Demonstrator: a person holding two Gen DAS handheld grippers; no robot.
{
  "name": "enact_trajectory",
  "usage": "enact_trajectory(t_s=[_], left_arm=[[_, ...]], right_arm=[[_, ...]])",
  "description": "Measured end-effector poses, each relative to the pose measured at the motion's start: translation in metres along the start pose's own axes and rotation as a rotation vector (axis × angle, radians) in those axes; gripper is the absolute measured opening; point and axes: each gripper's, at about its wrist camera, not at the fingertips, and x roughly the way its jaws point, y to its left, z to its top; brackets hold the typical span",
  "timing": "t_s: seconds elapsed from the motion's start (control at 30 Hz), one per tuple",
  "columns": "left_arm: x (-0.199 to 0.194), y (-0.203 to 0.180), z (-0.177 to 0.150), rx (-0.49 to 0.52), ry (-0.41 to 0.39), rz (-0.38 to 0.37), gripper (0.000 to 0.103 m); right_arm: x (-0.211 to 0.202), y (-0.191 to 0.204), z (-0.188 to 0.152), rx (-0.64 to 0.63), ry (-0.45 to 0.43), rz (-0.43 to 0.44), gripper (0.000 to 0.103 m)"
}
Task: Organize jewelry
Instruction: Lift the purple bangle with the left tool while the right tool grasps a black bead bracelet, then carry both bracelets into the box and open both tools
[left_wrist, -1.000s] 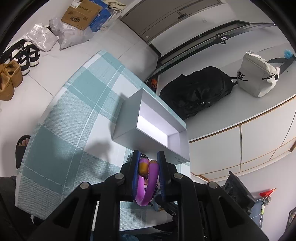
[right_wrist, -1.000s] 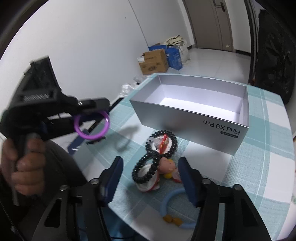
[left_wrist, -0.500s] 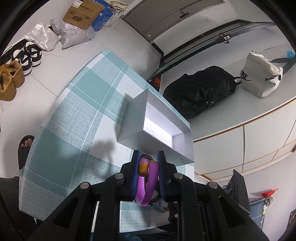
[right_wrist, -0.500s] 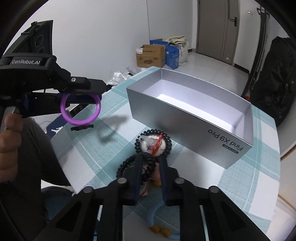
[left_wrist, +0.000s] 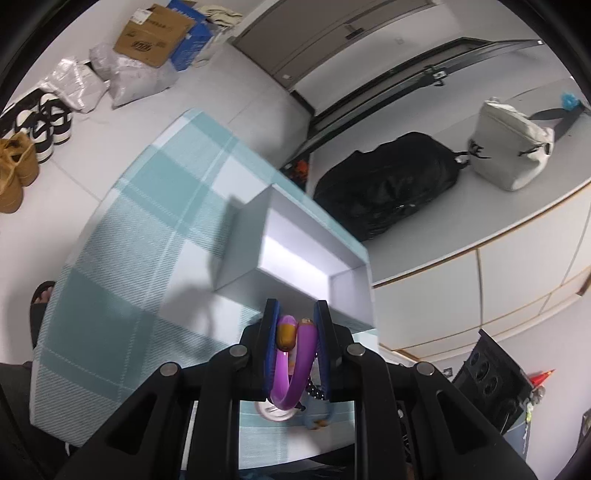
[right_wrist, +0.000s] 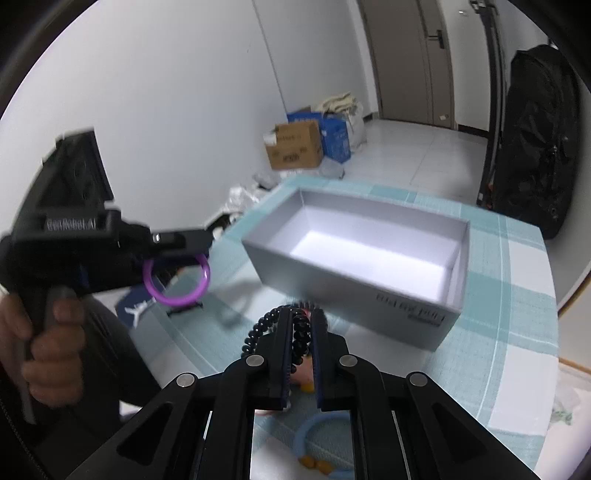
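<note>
Nearest, right gripper (right_wrist: 300, 332) pinching a black beaded bracelet (right_wrist: 264, 326) between nearly closed jaws, coils bulging out to the left of the fingers. Lying just beneath on the teal checked tablecloth (right_wrist: 517, 306): a light blue ring bracelet (right_wrist: 308, 430) with orange beads, plus a small pink trinket, partly hidden by the fingers.

Left gripper (left_wrist: 295, 325) clamping a purple bangle (left_wrist: 295, 369) edge-on, an amber bead pressed against the left pad; from the right wrist view, the same left gripper (right_wrist: 184, 251) hanging off the table's left edge, bangle (right_wrist: 176, 280) dangling as a full loop below the jaws, hand (right_wrist: 51, 354) wrapping the handle.

Sitting farther on, at mid-table, an open grey box (right_wrist: 354, 284), white inside, blurred lettering on the near wall; also showing ahead of the left gripper (left_wrist: 247, 243).

Beyond the table: cardboard carton (right_wrist: 293, 149) and blue bag on the floor, shoes (left_wrist: 22, 147) by the wall, black backpack (left_wrist: 384, 184) and white bag (left_wrist: 511, 147) resting on a counter.
</note>
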Motion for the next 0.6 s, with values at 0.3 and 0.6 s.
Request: enact_trajectory(t_s=[0.3, 0.6], left_arm=[[0.005, -0.028, 0.019, 0.059, -0.072, -0.033, 0.014], [0.042, -0.055, 0.035, 0.165, -0.038, 0.035, 0.014]], right_arm=[[-0.025, -0.023, 0.027, 0.083, -0.097, 0.029, 0.009], [-0.023, -0.062, 0.055, 0.163, -0.136, 0.043, 0.009]])
